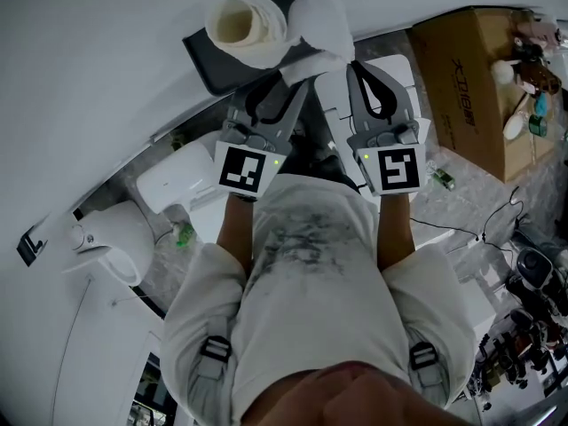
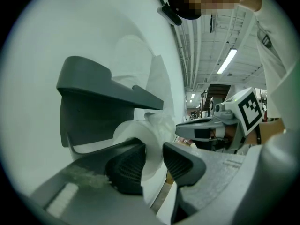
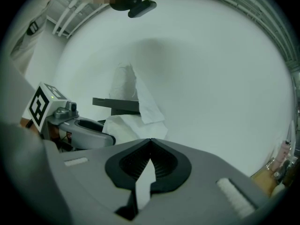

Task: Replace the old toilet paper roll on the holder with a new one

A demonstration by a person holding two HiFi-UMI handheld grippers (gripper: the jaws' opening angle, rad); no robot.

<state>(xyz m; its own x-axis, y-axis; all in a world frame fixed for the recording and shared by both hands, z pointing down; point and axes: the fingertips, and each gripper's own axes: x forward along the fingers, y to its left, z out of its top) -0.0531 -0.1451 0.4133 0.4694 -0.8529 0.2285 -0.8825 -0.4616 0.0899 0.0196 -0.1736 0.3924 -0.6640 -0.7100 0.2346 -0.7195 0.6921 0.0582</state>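
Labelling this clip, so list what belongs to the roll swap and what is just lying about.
Belongs: toilet paper roll, its loose tail, wall holder, left gripper closed on the roll, right gripper pinching the tail.
Lying about: cardboard box with clutter, small bottle on the floor, cable.

No wording can be read; the dark print on the cardboard box (image 1: 470,87) is too small.
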